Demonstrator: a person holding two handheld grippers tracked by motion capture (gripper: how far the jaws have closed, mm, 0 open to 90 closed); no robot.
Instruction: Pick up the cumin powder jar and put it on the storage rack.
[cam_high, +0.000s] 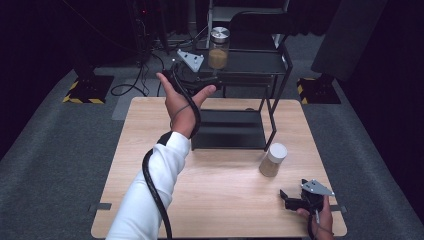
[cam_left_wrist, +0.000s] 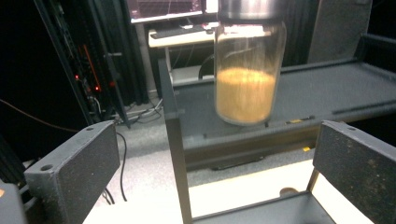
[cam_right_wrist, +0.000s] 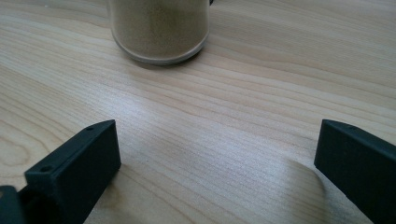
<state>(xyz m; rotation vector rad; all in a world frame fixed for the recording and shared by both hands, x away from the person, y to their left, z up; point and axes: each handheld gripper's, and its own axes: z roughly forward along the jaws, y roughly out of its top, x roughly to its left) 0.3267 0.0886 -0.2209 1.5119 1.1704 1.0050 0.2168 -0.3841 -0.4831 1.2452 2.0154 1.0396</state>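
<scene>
Up at the top middle, left tool (cam_high: 212, 80) wide open, holding nothing, near metal-lidded jar (cam_high: 219, 47) on black shelf (cam_high: 250, 62). Lower right, white-lidded jar (cam_high: 273, 160) on desk (cam_high: 220, 195). Bottom right, right tool (cam_high: 286, 199) wide open, holding nothing.

1. The light wooden table (cam_high: 220, 200) stands on grey carpet floor (cam_high: 55, 165).
2. A black metal shelf rack (cam_high: 235, 130) stands on the table's far side.
3. A white-lidded jar of tan powder (cam_high: 273, 160) stands on the table, just beside the rack.
4. A silver-lidded glass jar of orange-brown powder (cam_high: 218, 48) stands on the rack's top shelf.
</scene>
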